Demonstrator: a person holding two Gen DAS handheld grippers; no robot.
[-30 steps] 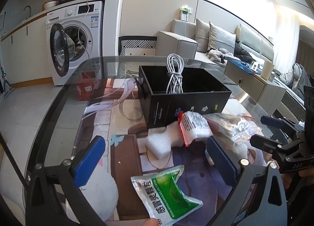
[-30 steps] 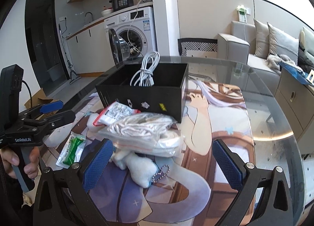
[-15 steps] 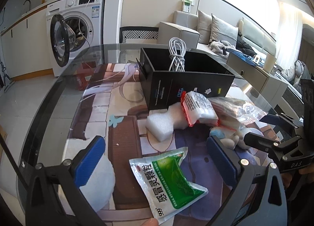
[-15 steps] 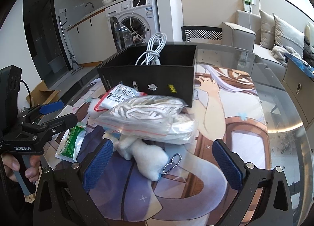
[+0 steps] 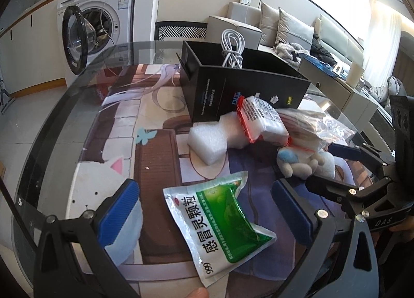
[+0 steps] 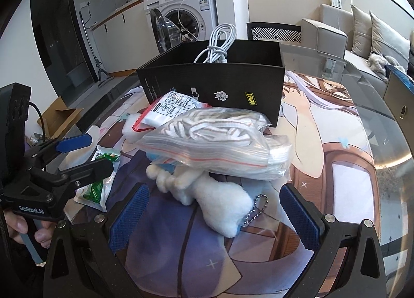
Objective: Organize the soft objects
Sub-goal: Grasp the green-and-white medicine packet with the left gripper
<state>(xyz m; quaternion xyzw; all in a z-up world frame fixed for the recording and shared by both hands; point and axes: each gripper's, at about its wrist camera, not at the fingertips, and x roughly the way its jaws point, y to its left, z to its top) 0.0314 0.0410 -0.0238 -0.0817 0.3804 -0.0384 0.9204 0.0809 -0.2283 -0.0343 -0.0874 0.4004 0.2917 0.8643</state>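
The left gripper [image 5: 207, 210] hangs over the green sachet [image 5: 222, 223], jaws spread wide with one blue pad on each side of it and neither pad touching it; the sachet lies flat on the printed mat [image 5: 155, 148] near the table [image 5: 64, 106] edge. The right gripper [image 6: 214, 215] is likewise wide apart, its pads flanking the white plush [image 6: 220, 205], which lies on the mat with a ball chain [image 6: 256, 210] trailing from its near end (the chain sits just inside the right-hand pad). The plush's far end is tucked under a clear zip bag [image 6: 217, 142] holding white cord, and that bag rests partly on the plush and partly against the black box [image 6: 214, 86]. Just to the left of the bag a small white packet [image 6: 168, 111] with a red edge leans on a white foam block [image 5: 209, 142], both close in front of the box. The box stands open at the top, with a coiled white cable [image 6: 220, 42] sticking up out of it. From the left wrist view the plush [image 5: 302, 163] shows a pale blue patch and sits between the foam block and the right gripper's fingers [image 5: 344, 150]. Beyond the table a washer [image 5: 95, 21] stands with its door open.
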